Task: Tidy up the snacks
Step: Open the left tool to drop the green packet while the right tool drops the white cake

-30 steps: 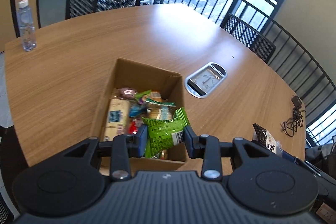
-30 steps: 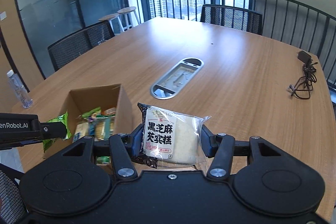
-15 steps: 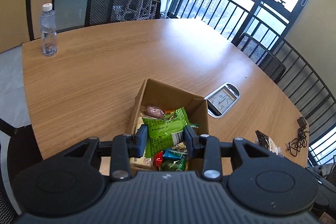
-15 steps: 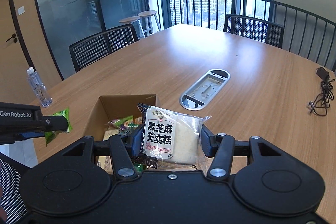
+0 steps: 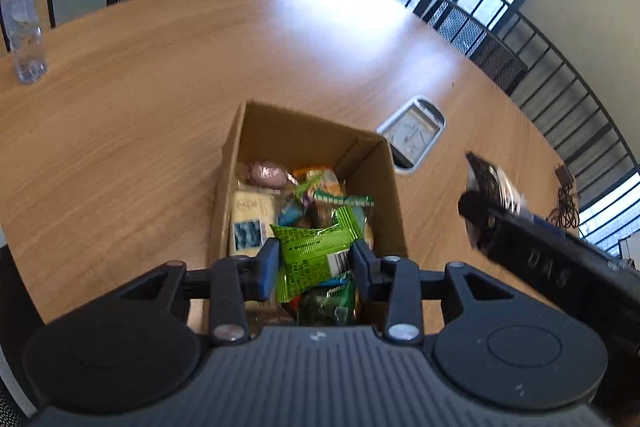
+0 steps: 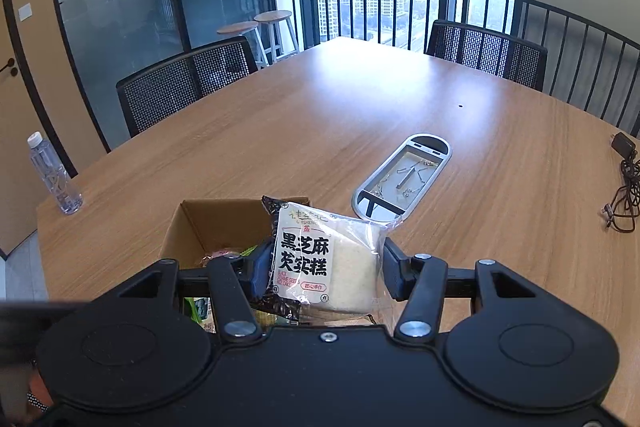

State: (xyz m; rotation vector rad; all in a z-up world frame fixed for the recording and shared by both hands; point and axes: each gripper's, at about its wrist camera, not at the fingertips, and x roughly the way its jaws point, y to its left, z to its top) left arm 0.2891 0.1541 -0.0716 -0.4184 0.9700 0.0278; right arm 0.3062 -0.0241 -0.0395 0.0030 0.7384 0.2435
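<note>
I have the green snack packet point(image 5: 316, 255) pinched between the pads of my left tongs point(image 5: 316, 261), held above the near end of the open cardboard box point(image 5: 360, 163). The box sits on the wooden surface point(image 5: 160, 99) close to its near edge, and it is already holding a jumble of snacks: a pale yellow packet point(image 5: 252, 217) against its left wall, a pinkish wrapped piece point(image 5: 266, 171) toward the far end, and orange and green wrappers in the middle.

My right tongs point(image 6: 322, 269) are clamped on a black sesame rice cake packet point(image 6: 320, 259), white with a black edge and bold black characters, which hangs over the box's point(image 6: 208, 219) right side in the right wrist view. From the left wrist view I see the same right tongs point(image 5: 476, 207) coming in from the right, beside the box, though motion blur smears the detail.

Further out, an oval metal cable hatch point(image 6: 402, 179) is set into the middle of the surface. A clear water bottle point(image 6: 54, 175) stands near the left edge, and a black charger with its coiled cable point(image 6: 624, 183) lies near the right edge. Black mesh chairs point(image 6: 188, 83) line the far sides.
</note>
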